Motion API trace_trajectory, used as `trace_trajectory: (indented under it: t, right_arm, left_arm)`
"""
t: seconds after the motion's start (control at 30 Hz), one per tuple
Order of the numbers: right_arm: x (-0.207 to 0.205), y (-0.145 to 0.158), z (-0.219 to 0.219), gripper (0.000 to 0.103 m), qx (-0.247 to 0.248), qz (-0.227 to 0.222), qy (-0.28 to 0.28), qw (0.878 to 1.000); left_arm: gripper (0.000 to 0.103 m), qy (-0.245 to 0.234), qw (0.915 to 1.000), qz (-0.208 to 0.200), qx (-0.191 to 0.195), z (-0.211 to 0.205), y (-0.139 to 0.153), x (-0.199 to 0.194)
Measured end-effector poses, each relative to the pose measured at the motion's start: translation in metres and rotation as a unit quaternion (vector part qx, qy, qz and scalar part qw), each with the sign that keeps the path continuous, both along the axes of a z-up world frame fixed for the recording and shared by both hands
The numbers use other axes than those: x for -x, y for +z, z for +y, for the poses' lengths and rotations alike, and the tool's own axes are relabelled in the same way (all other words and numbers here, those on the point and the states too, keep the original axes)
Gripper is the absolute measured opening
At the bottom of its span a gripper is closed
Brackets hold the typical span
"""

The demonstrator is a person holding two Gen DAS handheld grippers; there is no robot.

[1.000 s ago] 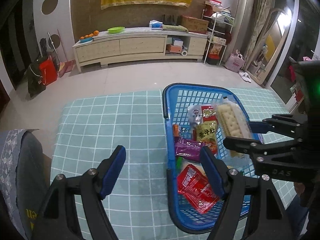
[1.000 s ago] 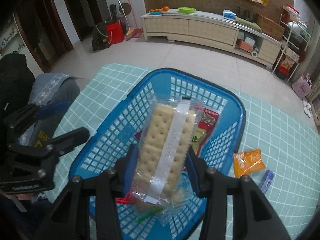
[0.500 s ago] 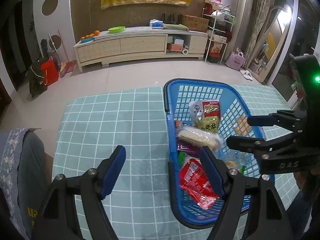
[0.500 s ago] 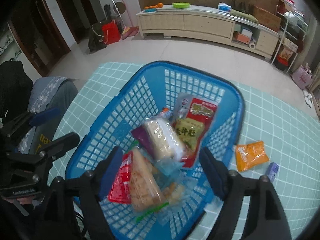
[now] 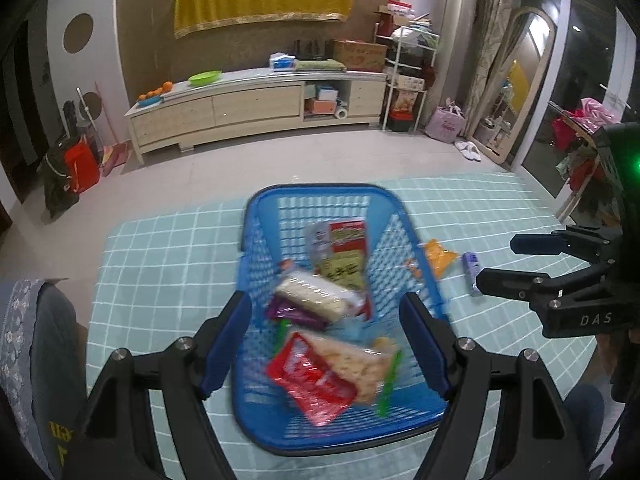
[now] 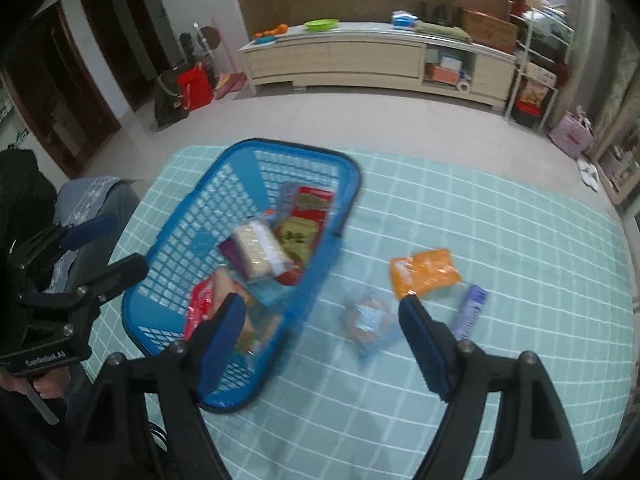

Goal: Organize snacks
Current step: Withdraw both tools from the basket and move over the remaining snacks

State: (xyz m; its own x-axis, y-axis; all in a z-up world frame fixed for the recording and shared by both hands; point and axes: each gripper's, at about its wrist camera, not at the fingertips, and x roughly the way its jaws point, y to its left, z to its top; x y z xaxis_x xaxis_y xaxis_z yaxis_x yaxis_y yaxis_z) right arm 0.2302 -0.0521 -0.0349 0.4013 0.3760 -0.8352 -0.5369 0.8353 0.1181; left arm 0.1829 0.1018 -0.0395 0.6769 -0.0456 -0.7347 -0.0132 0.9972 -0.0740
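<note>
Mostly done: blue basket (image 6: 236, 184) already packed. Left on the tabletop (image 6: 500, 224): orange packet (image 6: 426, 273), purple bar (image 6: 470, 311), blurred clear-wrapped snack (image 6: 366, 322). Both tools, left tool (image 5: 324, 340) and right tool (image 6: 322, 340), spread wide, empty.

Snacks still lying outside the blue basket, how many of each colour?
Orange packet: 1
Purple packet: 1
Clear wrapper with blue: 1
Total: 3, all on the checked cloth beside the basket.

Cracker pack (image 6: 260, 250) now in basket (image 6: 240, 160), right gripper (image 6: 322, 342) empty, outside.
</note>
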Motion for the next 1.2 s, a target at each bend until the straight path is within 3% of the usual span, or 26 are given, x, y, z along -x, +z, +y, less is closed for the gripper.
trace_trajectory:
  t: [0.37, 0.73, 0.87, 1.07, 1.2]
  right_arm:
    - [-0.011, -0.001, -0.086, 0.083, -0.010, -0.005, -0.053, 0.999]
    - [-0.028, -0.016, -0.157, 0.082, -0.026, 0.014, -0.096, 0.995]
    - [-0.035, -0.026, -0.170, 0.082, -0.030, 0.020, -0.104, 0.994]
    - [-0.040, -0.044, -0.184, 0.082, -0.003, -0.017, -0.121, 0.993]
    - [-0.052, -0.065, -0.194, 0.082, 0.007, -0.017, -0.130, 0.991]
  left_arm:
    - [0.074, -0.054, 0.9985, 0.002, -0.007, -0.089, 0.000, -0.020]
    - [0.074, -0.075, 0.9963, 0.040, -0.010, -0.160, -0.021, -0.055]
    - [0.074, -0.076, 0.9956, 0.054, -0.014, -0.177, -0.034, -0.069]
    - [0.074, -0.082, 0.9936, 0.076, -0.011, -0.196, -0.064, -0.086]
    - [0.074, -0.090, 0.9919, 0.088, -0.015, -0.208, -0.084, -0.101]
